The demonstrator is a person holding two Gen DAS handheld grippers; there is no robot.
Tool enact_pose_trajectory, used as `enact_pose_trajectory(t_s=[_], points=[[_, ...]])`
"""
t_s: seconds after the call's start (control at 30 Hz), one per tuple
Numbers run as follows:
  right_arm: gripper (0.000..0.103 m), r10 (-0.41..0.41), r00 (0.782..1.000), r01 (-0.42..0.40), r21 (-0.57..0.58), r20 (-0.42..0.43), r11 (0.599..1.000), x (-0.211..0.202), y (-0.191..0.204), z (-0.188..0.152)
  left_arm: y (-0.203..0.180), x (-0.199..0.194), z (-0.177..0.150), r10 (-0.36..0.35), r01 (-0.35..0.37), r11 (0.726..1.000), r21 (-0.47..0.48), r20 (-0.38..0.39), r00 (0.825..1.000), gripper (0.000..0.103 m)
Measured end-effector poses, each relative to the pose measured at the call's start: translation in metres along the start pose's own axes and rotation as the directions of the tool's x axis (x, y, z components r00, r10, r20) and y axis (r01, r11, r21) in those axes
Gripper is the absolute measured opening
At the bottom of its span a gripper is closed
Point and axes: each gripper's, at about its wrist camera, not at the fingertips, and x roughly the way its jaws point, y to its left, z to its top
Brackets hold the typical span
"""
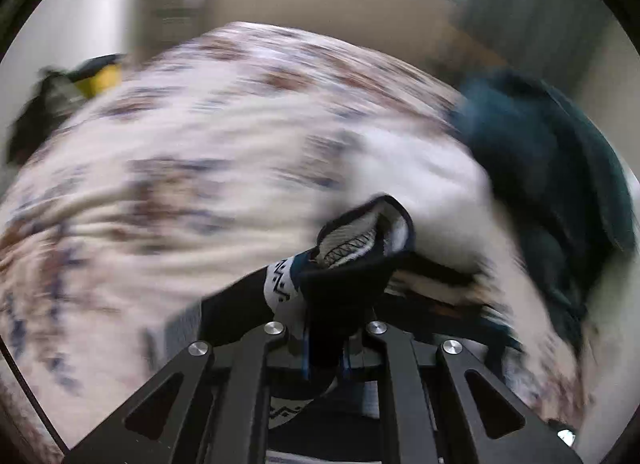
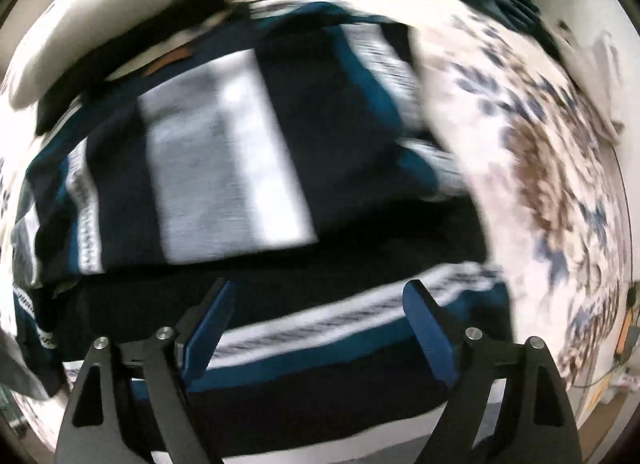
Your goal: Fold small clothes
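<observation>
Left wrist view is showing the left gripper (image 1: 326, 304) with its jaws pinching a bunched edge of the striped garment (image 1: 360, 240), dark navy with white patterned bands, and holding it up off the bed (image 1: 180, 135), probably to carry that edge over for a fold. The right wrist view is looking straight down on the same garment (image 2: 224, 159) lying spread across the bed (image 2: 540, 151). The right gripper (image 2: 316, 324) is hovering over it with jaws spread and nothing between them, likely getting ready to take another edge. The bed is wearing a pale floral sheet. A teal cloth (image 1: 560, 167) is lying near the bed's far edge, beside beige walls. Both views are blurring.
</observation>
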Motion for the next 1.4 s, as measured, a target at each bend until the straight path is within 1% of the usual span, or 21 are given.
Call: enact_pose_trajectory(t_s=[0.1,0.2,0.27,0.3,0.37,0.4,0.43,0.5,0.53,0.57,0.63,0.7,0.77,0.87,1.0,1.07,1.13,1.17,1.23,1.3,1.4], points=[[0.087,0.001,1.0,0.002,0.111,-0.03,0.994,0.008,-0.052,0.002,-0.099,0.029,-0.019,-0.107,0.113,0.99,0.081,-0.078,0.991,0.008],[0.087,0.023,0.998,-0.012,0.195,-0.053,0.981,0.014,-0.093,0.007,-0.181,0.061,-0.046,-0.156,0.179,0.976,0.122,-0.18,0.971,0.009],[0.087,0.024,0.998,-0.013,0.2,-0.053,0.98,0.015,-0.116,0.012,-0.213,0.082,-0.065,-0.177,0.212,0.971,0.111,-0.267,0.947,0.01],[0.087,0.019,0.998,-0.009,0.191,-0.052,0.981,0.014,-0.125,0.015,-0.225,0.092,-0.075,-0.197,0.24,0.965,0.102,-0.317,0.928,0.011],[0.087,0.025,0.998,-0.015,0.166,-0.055,0.986,0.017,-0.145,0.022,-0.239,0.098,-0.084,-0.171,0.23,0.962,0.147,-0.333,0.927,0.012],[0.087,0.036,0.998,-0.027,0.156,-0.058,0.987,0.018,-0.154,0.025,-0.242,0.093,-0.087,-0.161,0.224,0.96,0.169,-0.322,0.933,0.024],[0.087,0.044,0.997,-0.035,0.149,-0.059,0.988,0.018,-0.162,0.029,-0.238,0.086,-0.087,-0.152,0.218,0.957,0.191,-0.308,0.939,0.033],[0.087,0.08,0.995,-0.071,0.143,-0.054,0.987,0.014,-0.178,0.038,-0.214,0.073,-0.076,-0.155,0.215,0.957,0.197,-0.281,0.947,0.074],[0.087,0.1,0.994,-0.092,0.146,-0.049,0.985,0.012,-0.185,0.042,-0.218,0.073,-0.078,-0.135,0.192,0.96,0.202,-0.263,0.955,0.081],[0.087,0.13,0.991,-0.123,0.148,-0.037,0.981,0.009,-0.192,0.048,-0.208,0.07,-0.073,-0.116,0.168,0.965,0.201,-0.244,0.963,0.084],[0.087,0.189,0.982,-0.185,0.145,-0.013,0.972,0.001,-0.198,0.061,-0.159,0.052,-0.052,-0.051,0.082,0.982,0.169,-0.182,0.982,0.084],[0.087,0.257,0.966,-0.255,0.148,0.0,0.956,-0.006,-0.197,0.077,-0.109,0.039,-0.033,0.063,-0.046,0.986,0.159,-0.098,0.993,0.084],[0.087,0.337,0.942,-0.335,0.147,0.014,0.931,-0.011,-0.186,0.09,-0.055,0.038,-0.018,0.196,-0.186,0.972,0.146,-0.06,0.979,0.084],[0.088,0.391,0.92,-0.39,0.126,0.016,0.912,-0.009,-0.151,0.114,0.007,0.05,-0.006,0.352,-0.34,0.933,0.121,-0.092,0.932,0.084],[0.087,0.425,0.905,-0.425,0.068,0.008,0.903,-0.006,-0.089,0.138,0.046,0.055,-0.008,0.437,-0.43,0.899,0.08,-0.097,0.894,0.084],[0.087,0.427,0.904,-0.428,-0.015,-0.011,0.904,-0.004,-0.046,0.144,0.056,0.059,-0.017,0.432,-0.428,0.902,0.054,-0.125,0.893,0.084],[0.087,0.372,0.926,-0.378,-0.138,-0.068,0.916,0.011,0.003,0.144,0.061,0.068,-0.025,0.415,-0.415,0.909,0.035,-0.171,0.894,0.084],[0.087,0.304,0.95,-0.314,-0.202,-0.078,0.928,0.021,0.025,0.143,0.062,0.072,-0.031,0.392,-0.396,0.918,0.021,-0.199,0.898,0.084],[0.087,0.118,0.992,-0.129,-0.304,-0.055,0.944,0.042,0.054,0.137,0.061,0.075,-0.034,0.366,-0.374,0.927,0.003,-0.214,0.906,0.084],[0.087,0.027,0.999,-0.031,-0.26,-0.021,0.965,0.046,0.044,0.134,0.063,0.077,-0.035,0.332,-0.343,0.939,-0.014,-0.215,0.918,0.084],[0.087,-0.043,0.999,0.041,-0.091,-0.02,0.995,0.04,-0.012,0.126,0.069,0.083,-0.043,0.275,-0.29,0.956,-0.03,-0.239,0.931,0.084]])
